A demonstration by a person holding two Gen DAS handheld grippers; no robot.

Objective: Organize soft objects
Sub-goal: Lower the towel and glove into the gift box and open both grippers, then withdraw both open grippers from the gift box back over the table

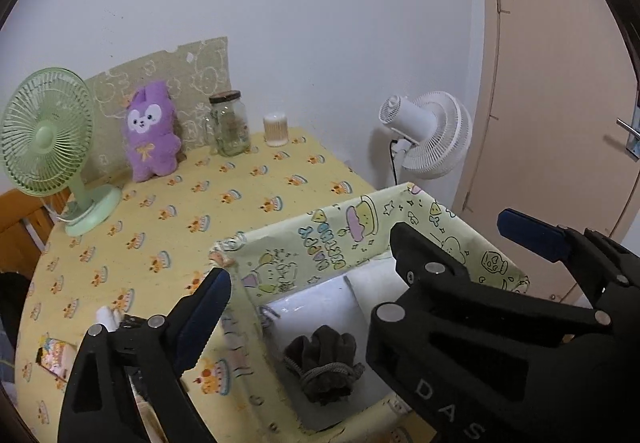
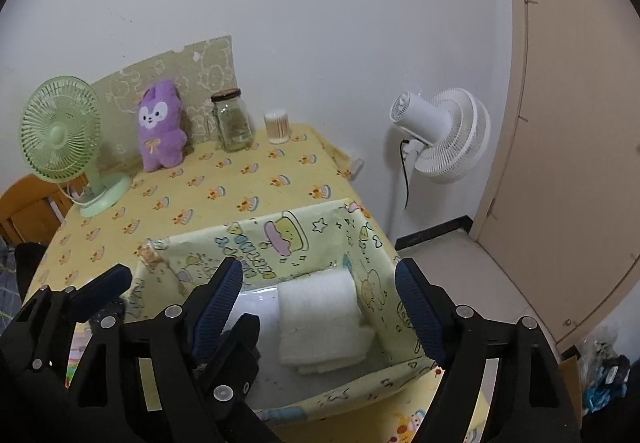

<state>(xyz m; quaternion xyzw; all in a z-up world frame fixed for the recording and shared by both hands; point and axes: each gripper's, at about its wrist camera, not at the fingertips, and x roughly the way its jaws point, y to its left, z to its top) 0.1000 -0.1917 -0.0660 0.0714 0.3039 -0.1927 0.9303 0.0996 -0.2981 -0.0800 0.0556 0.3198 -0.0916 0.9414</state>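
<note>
Yellow cartoon-print paper covers the open box (image 2: 296, 243) sitting low and centre in both views, on a cake-patterned tablecloth (image 2: 224, 187). Inside it, a folded white towel (image 2: 320, 319) lies at the right and a dark knitted bundle (image 1: 322, 363) at the lower middle of the left wrist view. The left gripper (image 1: 308, 255) and the right gripper (image 2: 320, 299) both hang over the box with jaws spread wide and nothing pressed between their pads. A purple plush rabbit (image 2: 160, 127) stands upright at the upper left, between a green fan (image 2: 60, 135) and a glass jar (image 2: 234, 121).
</note>
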